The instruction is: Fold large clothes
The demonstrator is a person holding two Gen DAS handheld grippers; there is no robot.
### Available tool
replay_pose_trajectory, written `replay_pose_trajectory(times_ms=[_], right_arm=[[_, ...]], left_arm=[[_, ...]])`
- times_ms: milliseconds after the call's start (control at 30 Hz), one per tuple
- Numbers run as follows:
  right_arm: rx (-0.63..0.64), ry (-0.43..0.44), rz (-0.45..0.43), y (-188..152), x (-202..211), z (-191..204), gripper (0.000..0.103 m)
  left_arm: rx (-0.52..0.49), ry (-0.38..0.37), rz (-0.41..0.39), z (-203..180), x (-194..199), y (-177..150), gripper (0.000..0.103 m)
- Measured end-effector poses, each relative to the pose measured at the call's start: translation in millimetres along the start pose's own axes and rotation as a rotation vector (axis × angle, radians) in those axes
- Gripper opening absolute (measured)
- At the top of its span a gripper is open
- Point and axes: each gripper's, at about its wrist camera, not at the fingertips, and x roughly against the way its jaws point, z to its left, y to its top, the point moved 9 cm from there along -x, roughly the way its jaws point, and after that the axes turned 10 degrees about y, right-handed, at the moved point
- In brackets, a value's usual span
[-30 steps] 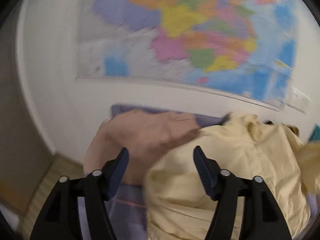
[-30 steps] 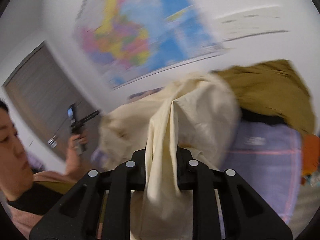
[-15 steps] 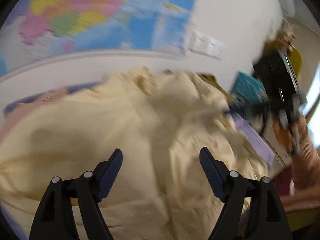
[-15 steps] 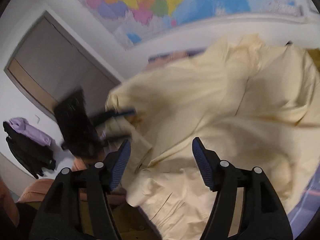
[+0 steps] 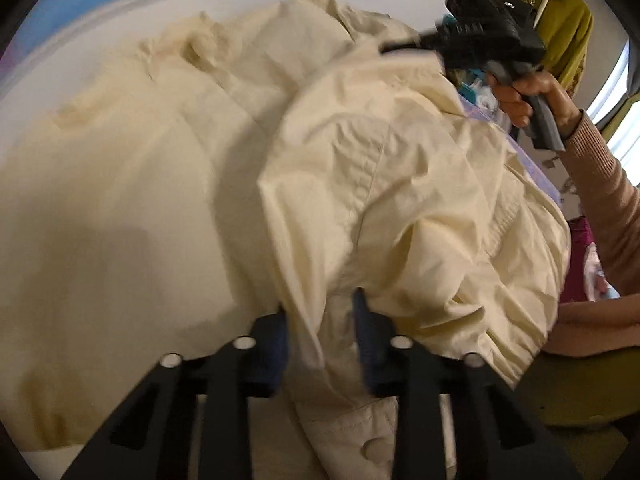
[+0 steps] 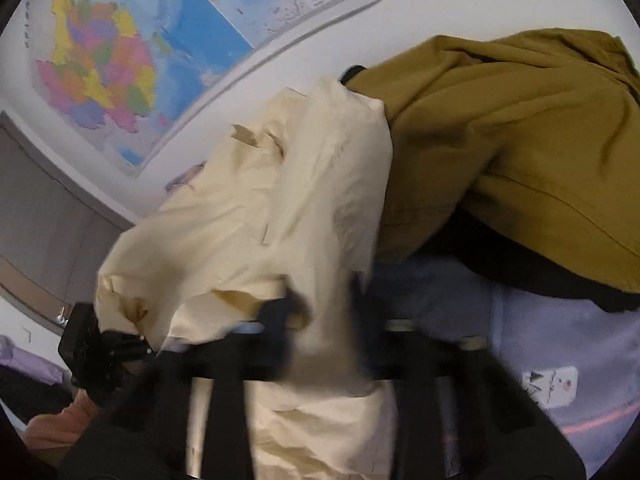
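Lavender bedding (image 6: 560,320) carries the cream jacket (image 5: 360,168), soft, light, floppy. Left gripper (image 5: 320,328) and right gripper (image 6: 324,320) are both closing on pinched folds; hems look the best hold.

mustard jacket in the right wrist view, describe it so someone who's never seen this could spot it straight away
Start at the wall map. Below and right of it, on the lavender bedding, lies a heap of clothes. The mustard jacket is the dark ochre one on the right, against the pale cream jacket, the only other garment there.
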Motion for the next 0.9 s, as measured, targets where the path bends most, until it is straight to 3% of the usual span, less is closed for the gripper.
replay_pose_trajectory(times_ms=[167,233,267,300,333,367,433,567,633,700,733,767,800,900], right_arm=[[0.058,-0.004,-0.151,26.0,51.3,11.0,0.007],[0.049,-0.044,-0.17,30.9,60.1,1.7,0.007],[0.024,-0.06,-0.162,29.4,55.5,-6.4,0.007],[0.005,-0.092,-0.146,25.9,47.7,-15.7,0.009],[-0.001,-0.118,-0.132,23.1,39.6,-20.8,0.012],[-0.02,-0.146,-0.125,18.6,34.0,-30.3,0.014],[-0.054,-0.137,-0.123,12.5,31.6,-40.7,0.021],[-0.022,-0.158,-0.17,9.3,46.0,-28.9,0.031],[0.023,-0.174,-0.192,7.7,52.8,-15.4,0.036],[0.08,-0.197,-0.232,7.1,62.5,2.4,0.041],[0.105,-0.216,-0.247,8.1,64.5,10.0,0.041],[0.123,-0.228,-0.257,7.9,66.5,14.3,0.041],[0.141,-0.232,-0.265,7.4,65.9,20.5,0.041],[0.203,-0.195,-0.252,1.0,57.9,46.5,0.042]], left_arm=[[-0.018,0.238,-0.154,55.8,47.1,51.2,0.016],[-0.019,0.304,-0.189,77.1,55.2,68.6,0.028],[-0.012,0.347,-0.191,91.8,52.6,76.2,0.04],[0.003,0.367,-0.186,102.7,50.4,79.0,0.042],[0.036,0.36,-0.156,113.0,42.7,78.9,0.044],[0.061,0.306,-0.125,118.4,37.6,75.0,0.045],[0.089,0.176,-0.098,112.5,32.7,62.2,0.058],[0.005,0.099,-0.053,83.3,21.2,28.7,0.075],[-0.07,0.065,-0.014,65.6,14.2,15.8,0.075],[-0.145,0.081,0.042,53.0,1.5,4.7,0.075],[-0.159,0.09,0.065,51.4,-3.3,1.9,0.068],[-0.171,0.098,0.092,50.9,-9.8,0.9,0.041],[-0.168,0.101,0.105,52.1,-11.7,2.2,0.037],[-0.144,0.197,0.028,73.2,3.8,23.1,0.027]])
